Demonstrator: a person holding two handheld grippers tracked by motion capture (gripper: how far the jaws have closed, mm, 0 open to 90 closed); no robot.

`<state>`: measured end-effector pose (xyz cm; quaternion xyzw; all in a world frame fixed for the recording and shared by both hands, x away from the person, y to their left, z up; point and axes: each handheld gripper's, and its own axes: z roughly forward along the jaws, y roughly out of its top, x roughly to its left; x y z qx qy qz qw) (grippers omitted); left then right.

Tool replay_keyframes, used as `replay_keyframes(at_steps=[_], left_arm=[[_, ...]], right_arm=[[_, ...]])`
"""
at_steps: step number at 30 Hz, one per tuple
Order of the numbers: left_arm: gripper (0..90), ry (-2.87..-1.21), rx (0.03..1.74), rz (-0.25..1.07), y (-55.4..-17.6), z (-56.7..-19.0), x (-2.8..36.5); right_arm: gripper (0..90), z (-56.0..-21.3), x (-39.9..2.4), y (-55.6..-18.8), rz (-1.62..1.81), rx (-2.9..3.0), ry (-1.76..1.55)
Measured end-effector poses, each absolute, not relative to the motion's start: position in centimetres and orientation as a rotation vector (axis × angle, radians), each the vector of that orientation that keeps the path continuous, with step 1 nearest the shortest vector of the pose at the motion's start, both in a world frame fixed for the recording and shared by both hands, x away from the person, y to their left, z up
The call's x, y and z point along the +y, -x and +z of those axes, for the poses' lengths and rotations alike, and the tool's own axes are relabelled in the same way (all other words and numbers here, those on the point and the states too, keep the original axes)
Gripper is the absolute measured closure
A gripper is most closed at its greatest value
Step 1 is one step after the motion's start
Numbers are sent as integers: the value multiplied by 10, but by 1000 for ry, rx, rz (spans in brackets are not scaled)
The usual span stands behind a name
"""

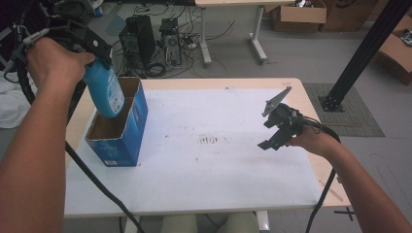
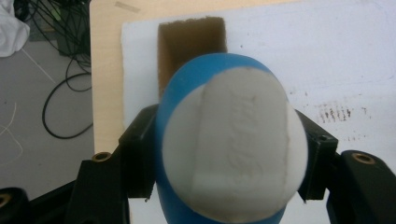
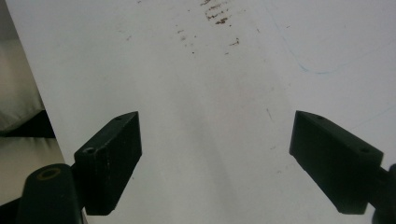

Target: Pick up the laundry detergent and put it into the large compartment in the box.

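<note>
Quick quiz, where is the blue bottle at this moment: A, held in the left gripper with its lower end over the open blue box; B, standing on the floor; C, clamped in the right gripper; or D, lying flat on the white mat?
A: the left gripper is shut on the blue bottle, whose lower end dips into the open top of the blue box; the right gripper is open with nothing between its jaws.

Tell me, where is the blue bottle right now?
In the high view the blue bottle is at the table's left side, clamped in the left tongs, its lower end dipping into the open blue box.
</note>
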<state>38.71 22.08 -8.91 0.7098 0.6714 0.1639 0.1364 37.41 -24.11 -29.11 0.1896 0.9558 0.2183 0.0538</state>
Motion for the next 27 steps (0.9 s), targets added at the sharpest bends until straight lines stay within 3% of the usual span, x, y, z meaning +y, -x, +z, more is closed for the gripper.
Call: replay_keyframes(at_steps=[27], left_arm=[[381,-2084,1951,434,-395,-172,242]], right_arm=[[167,-295,-240,-376,661,2909,-592]])
